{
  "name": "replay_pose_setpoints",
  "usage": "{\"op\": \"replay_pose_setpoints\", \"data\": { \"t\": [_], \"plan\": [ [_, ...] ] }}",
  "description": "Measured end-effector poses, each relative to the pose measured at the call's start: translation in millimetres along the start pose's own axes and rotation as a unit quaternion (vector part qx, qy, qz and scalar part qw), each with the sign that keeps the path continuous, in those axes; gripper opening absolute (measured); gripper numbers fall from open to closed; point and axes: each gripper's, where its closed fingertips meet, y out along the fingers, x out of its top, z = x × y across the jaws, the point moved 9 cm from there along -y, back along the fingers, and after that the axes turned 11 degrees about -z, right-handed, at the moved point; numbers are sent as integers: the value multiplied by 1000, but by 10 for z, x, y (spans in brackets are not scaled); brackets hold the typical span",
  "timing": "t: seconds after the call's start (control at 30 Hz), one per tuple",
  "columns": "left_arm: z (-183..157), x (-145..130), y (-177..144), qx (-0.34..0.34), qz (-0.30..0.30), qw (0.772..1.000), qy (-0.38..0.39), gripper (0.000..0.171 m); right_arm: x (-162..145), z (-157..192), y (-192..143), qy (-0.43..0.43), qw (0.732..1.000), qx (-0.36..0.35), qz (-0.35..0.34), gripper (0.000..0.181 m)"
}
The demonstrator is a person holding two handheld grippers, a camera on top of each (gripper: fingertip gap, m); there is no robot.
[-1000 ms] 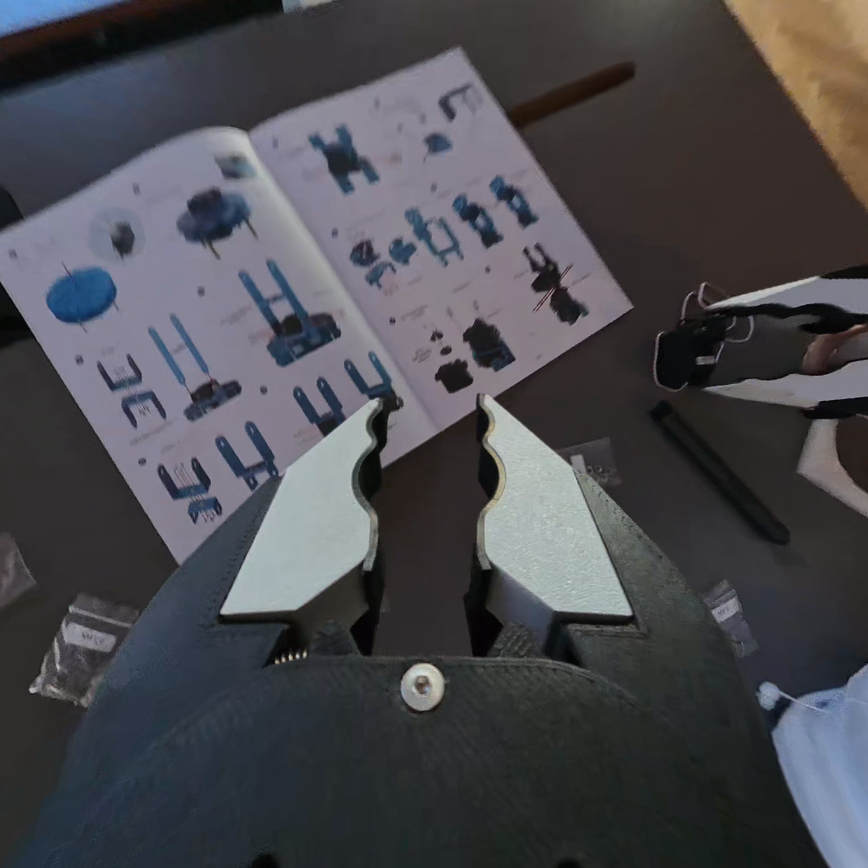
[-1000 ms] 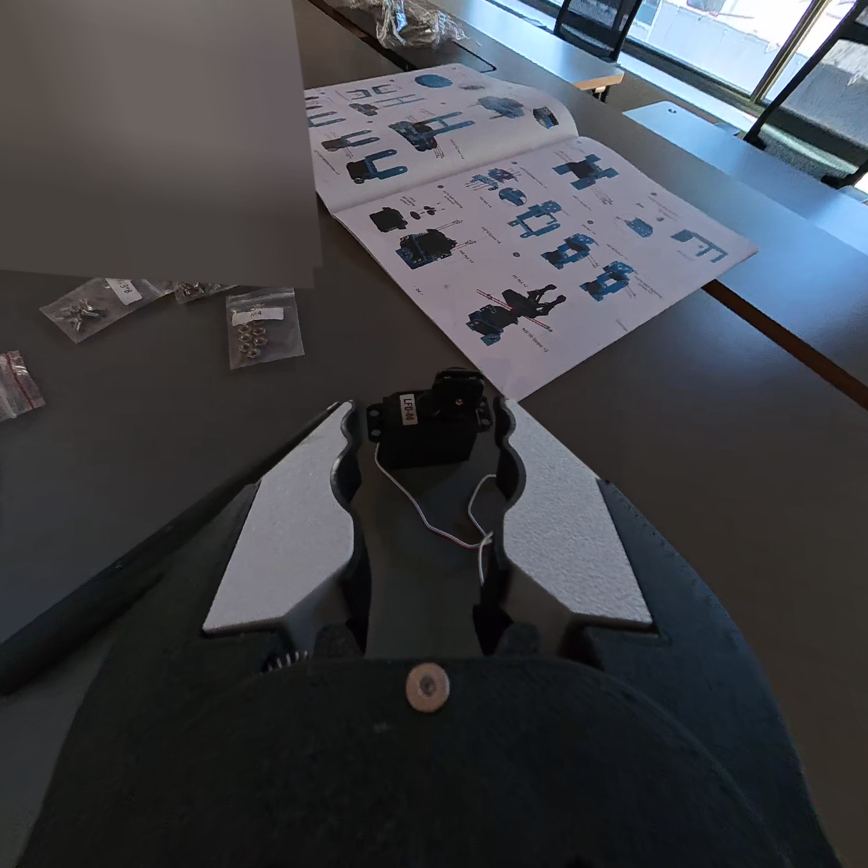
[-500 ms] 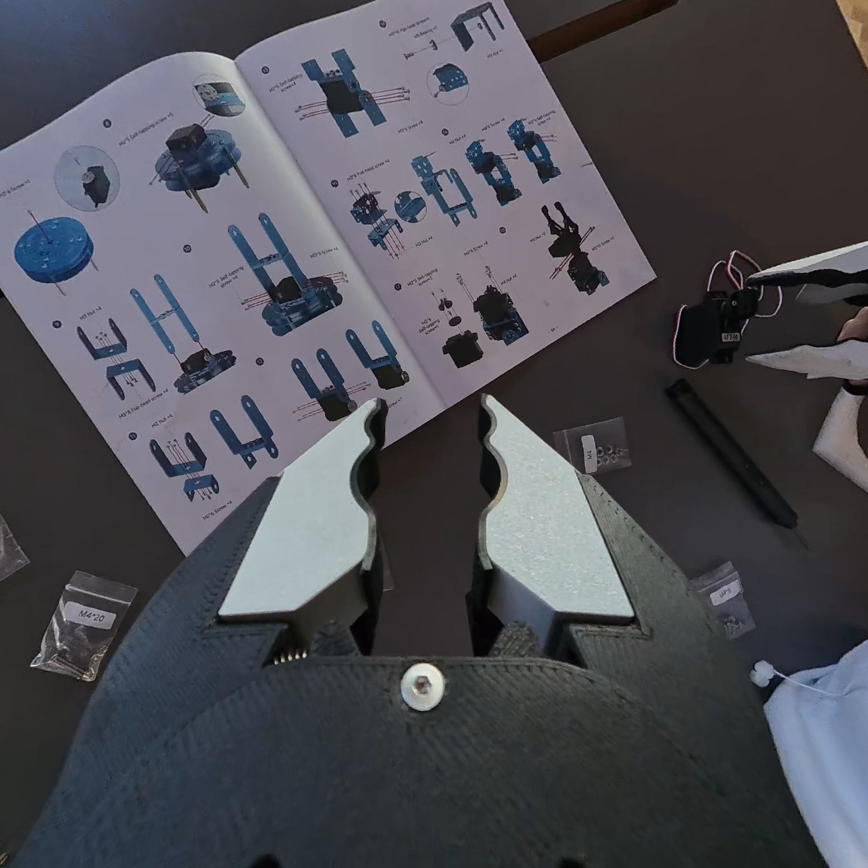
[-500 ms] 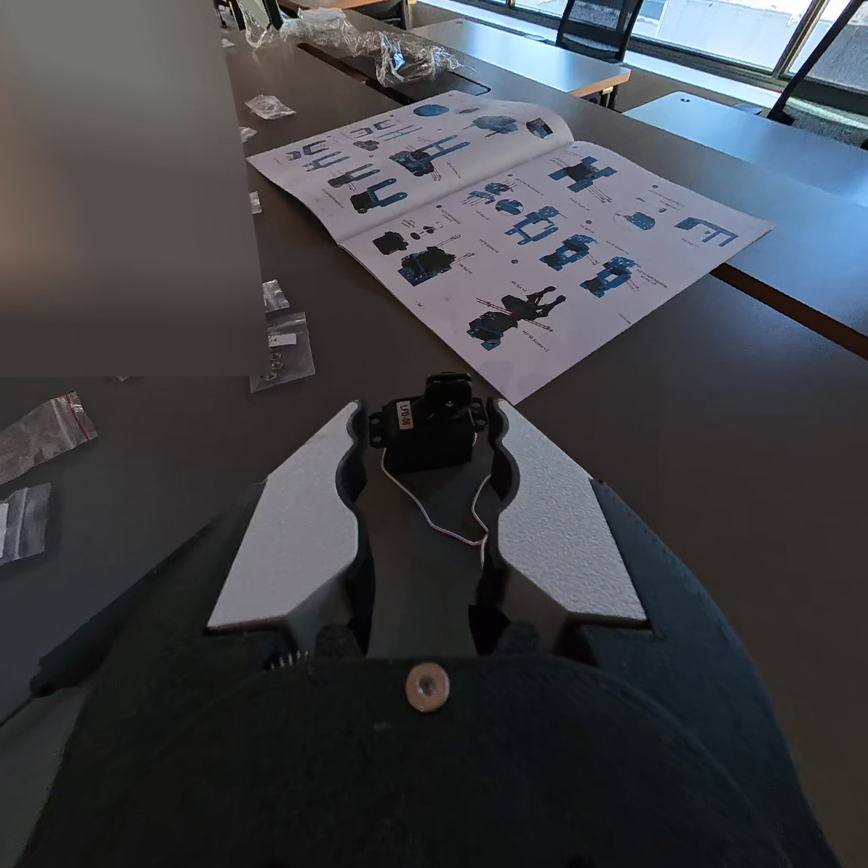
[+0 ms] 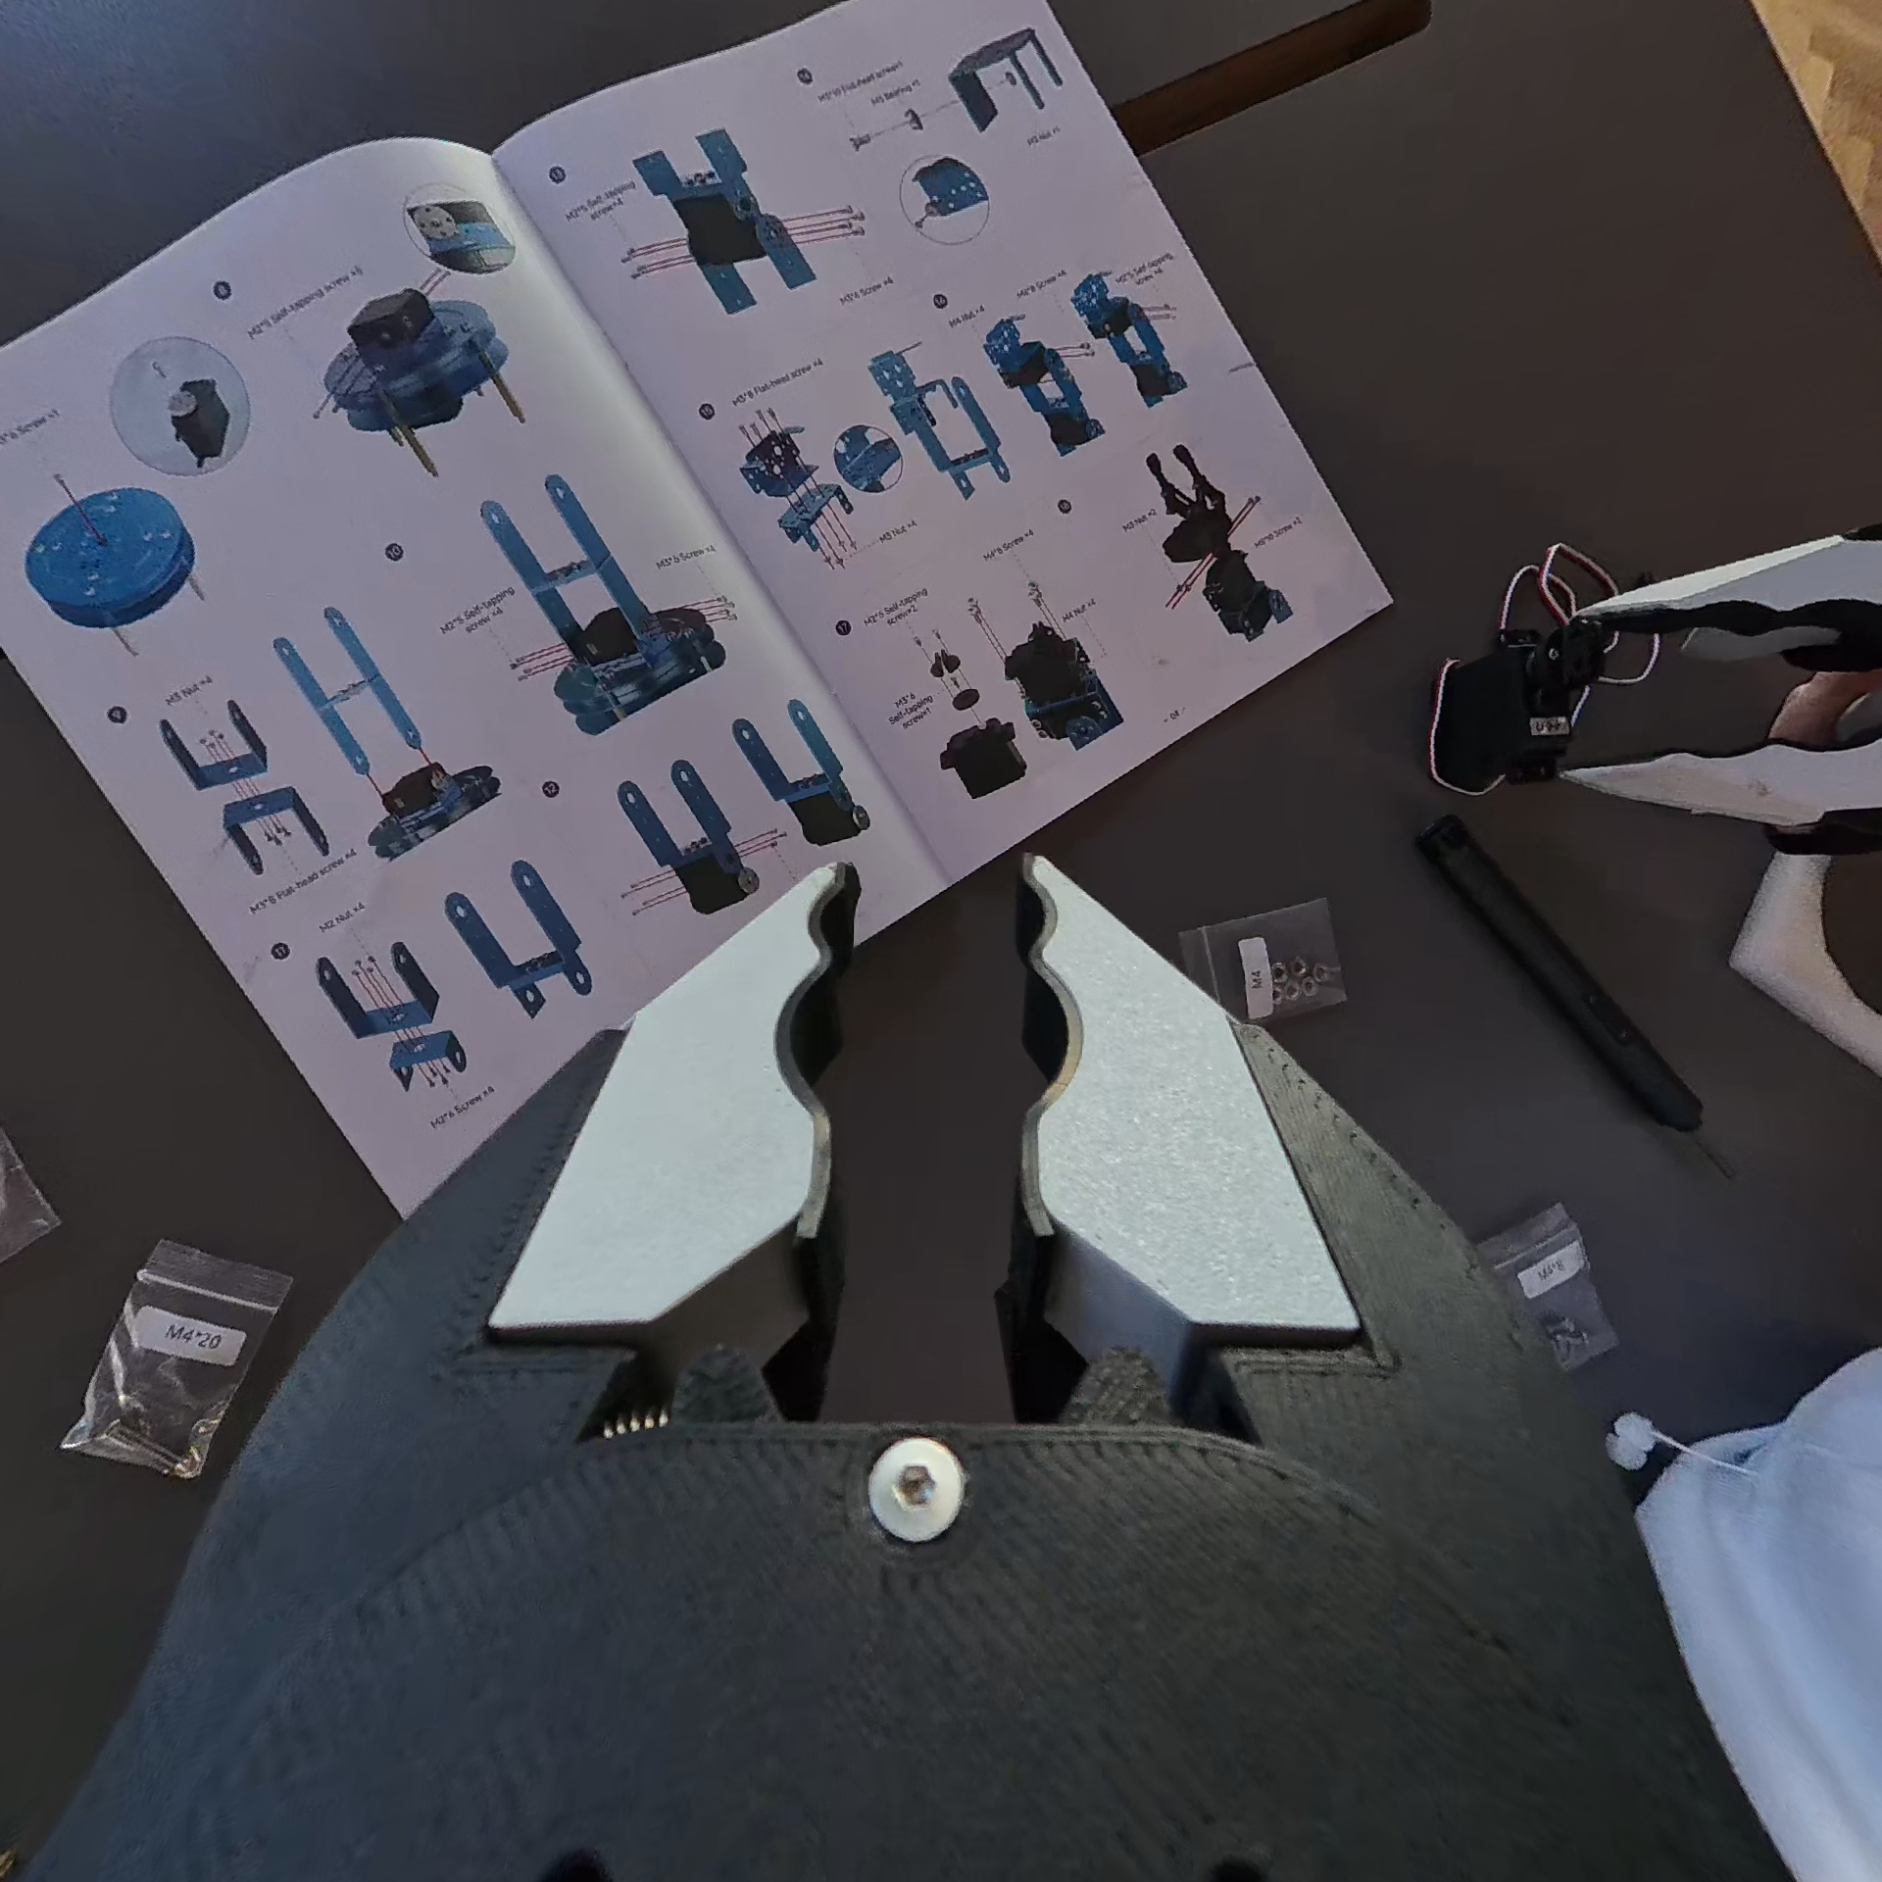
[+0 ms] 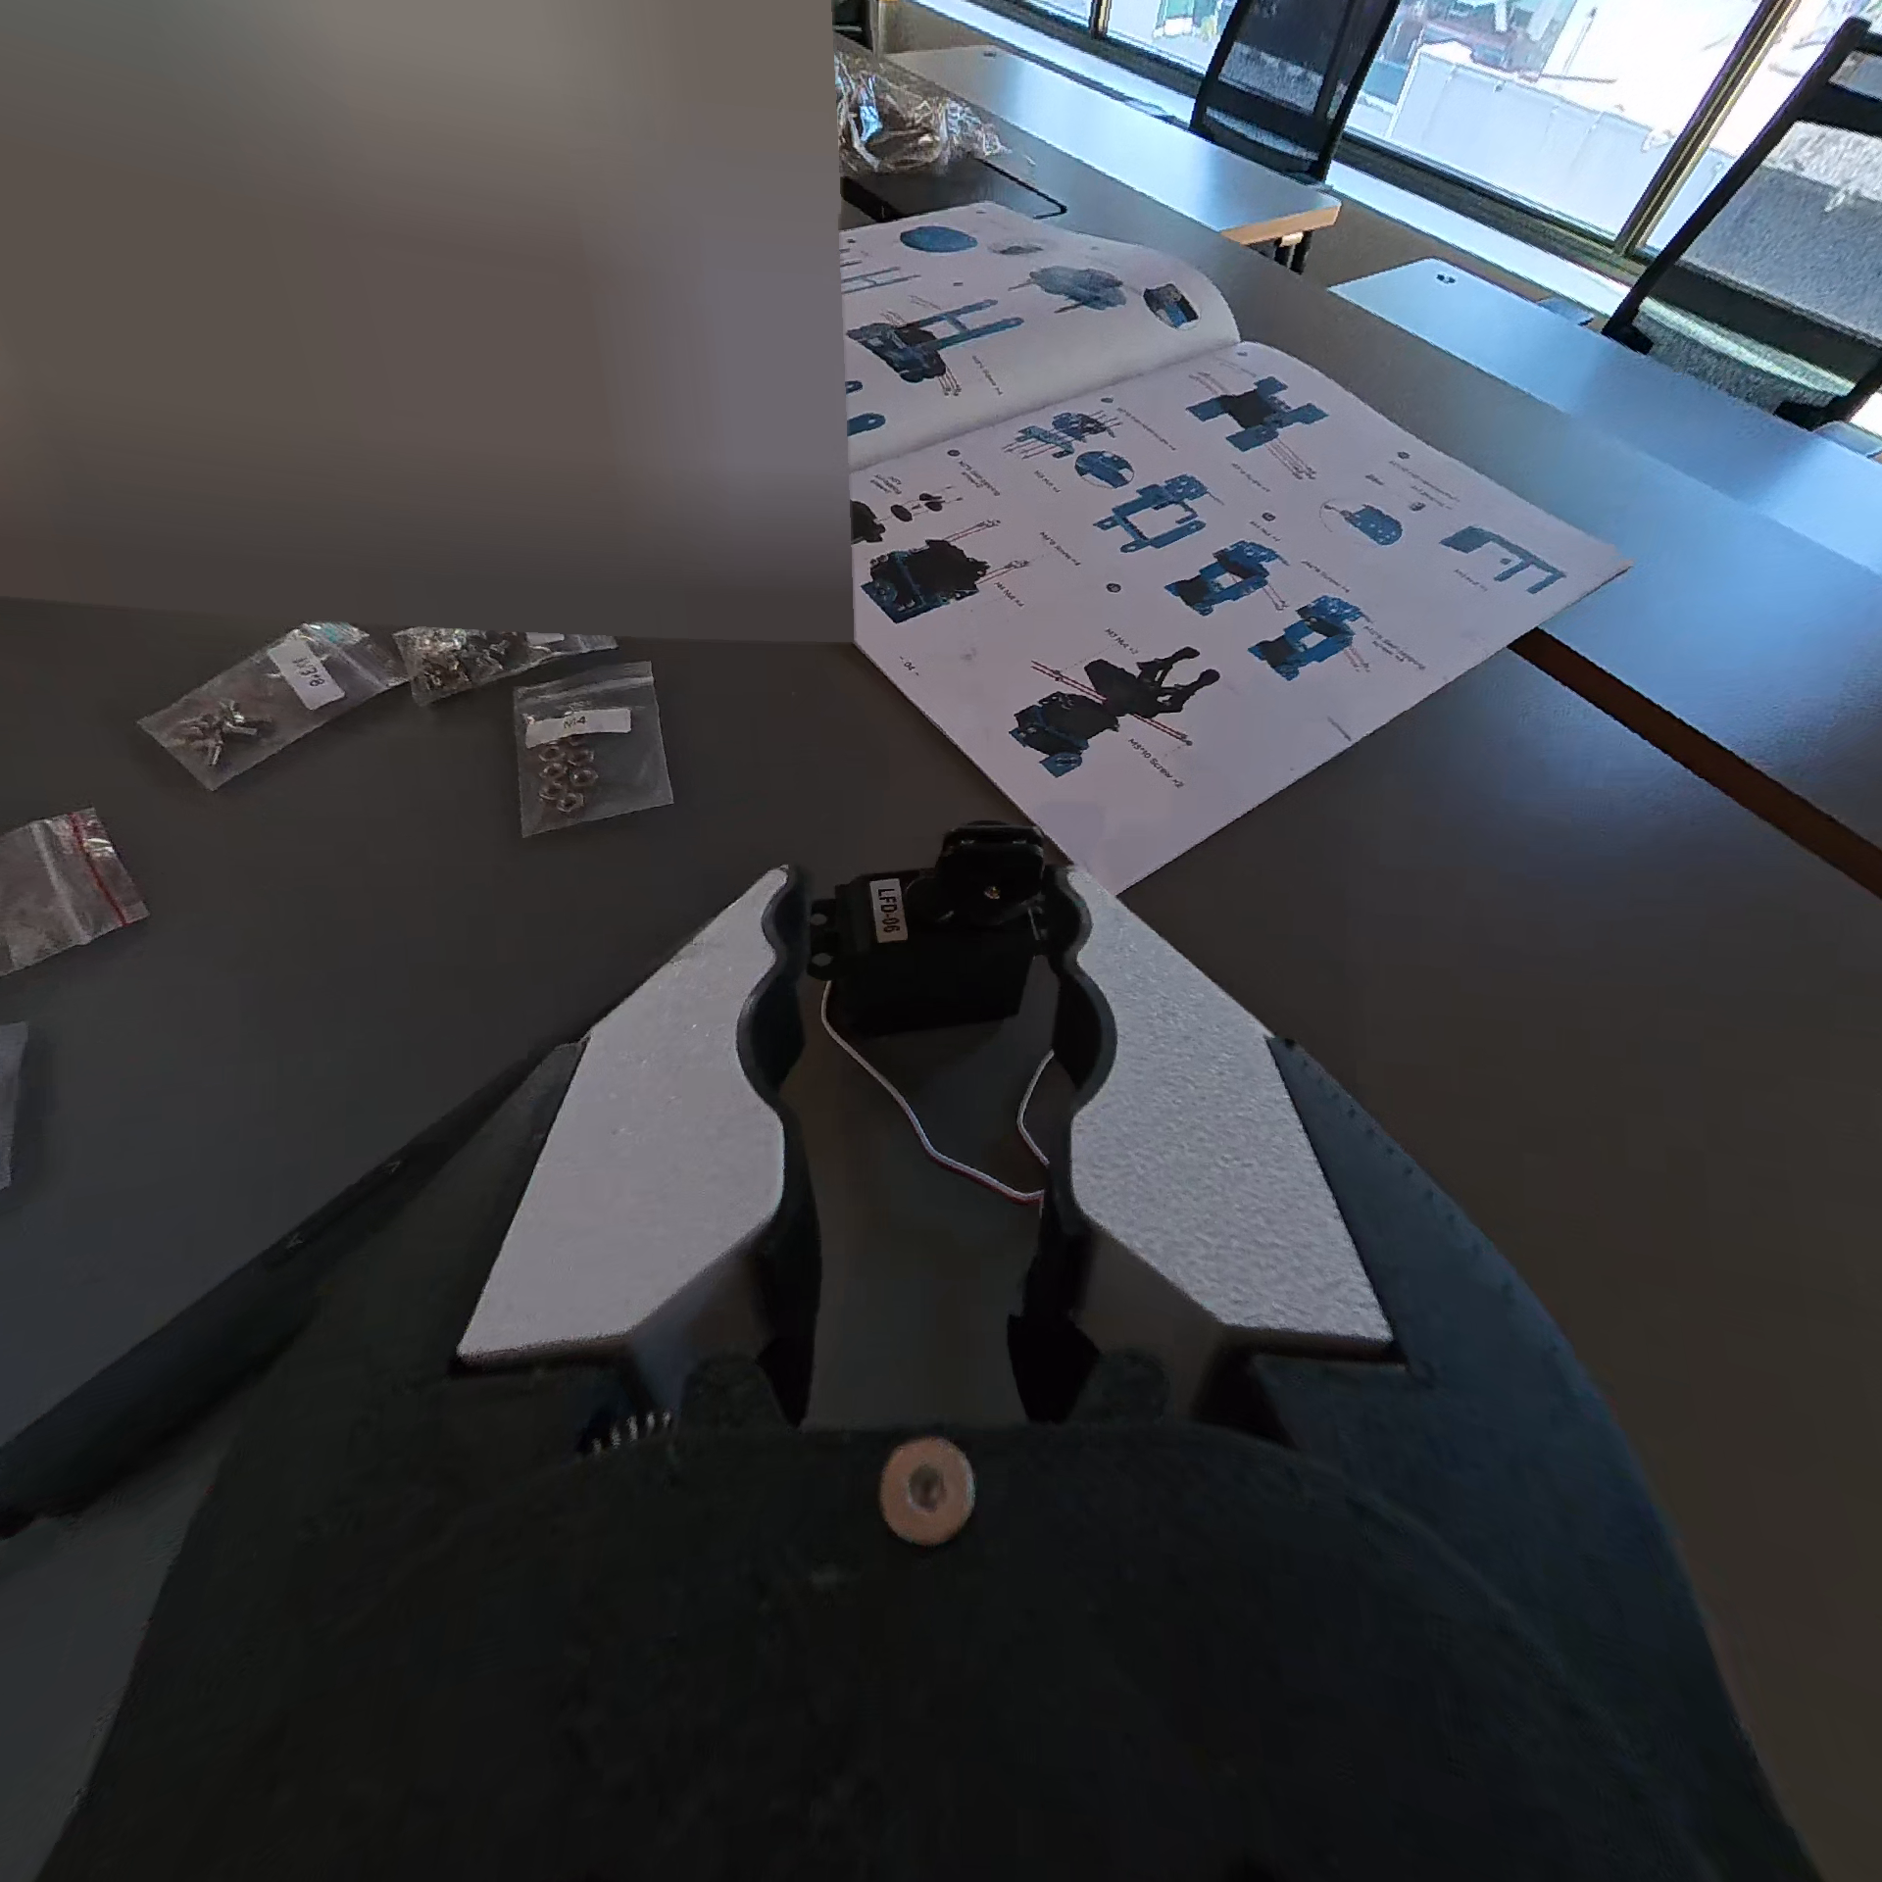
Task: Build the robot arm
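My right tool [image 6: 927,896] held a small black motor; my left tool [image 5: 932,886] hung empty over the table

I had the right tool's fingers closed on the motor [image 6: 932,942], a little black box with a round cap on top and a thin white-and-red wire [image 6: 947,1151] looping back between the fingers, just above the dark table [image 6: 1426,1069] and near the corner of the open booklet [image 6: 1222,570]. My left tool stood partly spread with nothing between its fingers, its tips over the lower edge of the booklet [image 5: 631,530]. A small clear bag of nuts [image 5: 1268,973] lay just right of that tool, a black pen-like stick [image 5: 1558,978] beyond it, and another small bag of screws [image 5: 178,1370] lay at its left. From the left view I saw the right tool [image 5: 1568,703] with the motor [image 5: 1497,713] well off to the right
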Motion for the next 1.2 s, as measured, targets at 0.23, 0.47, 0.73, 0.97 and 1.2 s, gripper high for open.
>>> {"op": "replay_pose_setpoints", "data": {
  "t": [0.23, 0.47, 0.73, 0.97, 1.2],
  "plan": [
    [1, -16, -1, -2, 7, 1000, -6, 29, 13, -31, -32, -8, 1000, -12, -3, 45],
    [-9, -14, -18, -4, 6, 1000, -4, 28, 12, -25, -32, -17, 1000, -13, 1, 43],
    [-6, -14, -37, -6, 5, 1000, -4, 27, 1, -27, -29, -23, 1000, -15, 5, 42],
    [-6, -13, -45, -5, 4, 1000, -4, 26, 1, -28, -32, -24, 1000, -15, 6, 41],
    [-9, -13, -59, -5, 3, 1000, -4, 26, -2, -29, -33, -24, 1000, -15, 7, 41]
  ]
}}
